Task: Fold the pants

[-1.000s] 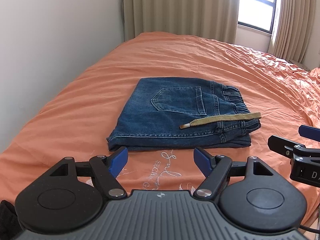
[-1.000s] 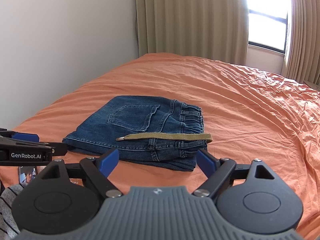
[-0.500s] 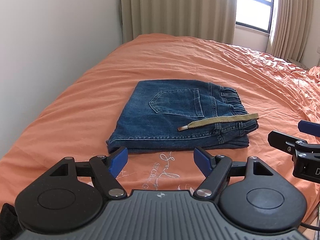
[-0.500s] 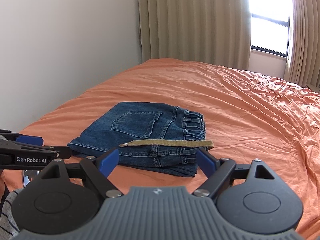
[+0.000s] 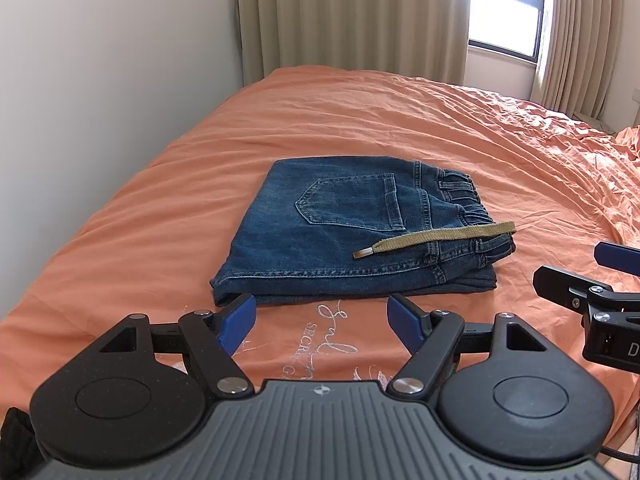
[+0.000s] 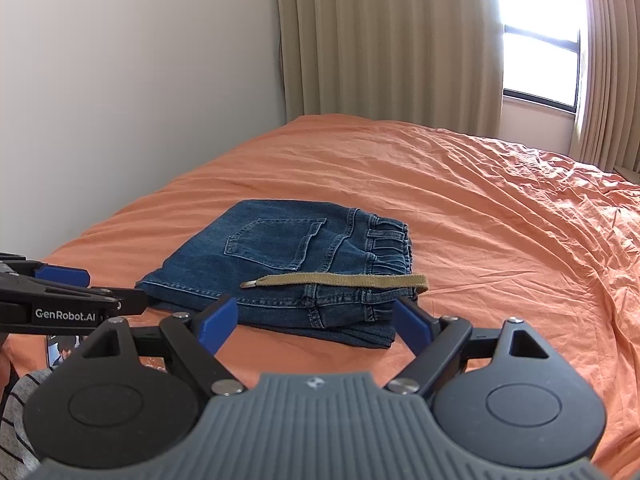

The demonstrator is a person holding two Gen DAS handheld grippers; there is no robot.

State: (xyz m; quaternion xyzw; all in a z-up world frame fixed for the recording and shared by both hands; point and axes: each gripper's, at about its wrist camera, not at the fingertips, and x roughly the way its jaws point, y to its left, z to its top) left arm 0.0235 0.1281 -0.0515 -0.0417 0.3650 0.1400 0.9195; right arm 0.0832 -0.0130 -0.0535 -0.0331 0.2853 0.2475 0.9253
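left wrist view first, and it's a bedroom: an orange bedspread (image 5: 400, 120) fills the frame, rumpled into long creases toward the right, with pale embroidered script stitched into it just ahead of the gripper. a plain white wall (image 5: 100, 80) runs down the left side, beige curtains (image 5: 352, 16) hang at the far end, and a bright window (image 5: 506, 12) sits between the curtain panels.

out on that spread lie the jeans (image 5: 344, 236), folded into a compact blue rectangle, near the front edge of the bed and closer to the wall side than the window side. back pocket faces up. the long axis runs left to right across the view: the folded edge at the wall end, the elastic waistband bunched up at the right end, pointing toward the window side. a khaki belt strap (image 5: 436, 238) lies across the top along that same axis, its metal tip pointing back toward the wall.

left gripper (image 5: 320, 318), blue pads spread wide apart, nothing between them, hanging just short of the near edge of the denim without touching.

right wrist view now: right gripper (image 6: 316, 320) also splayed wide and empty, fingers framing the near waistband corner, held above the bedspread. a striped sleeve (image 6: 16, 420) peeks in at lower left.
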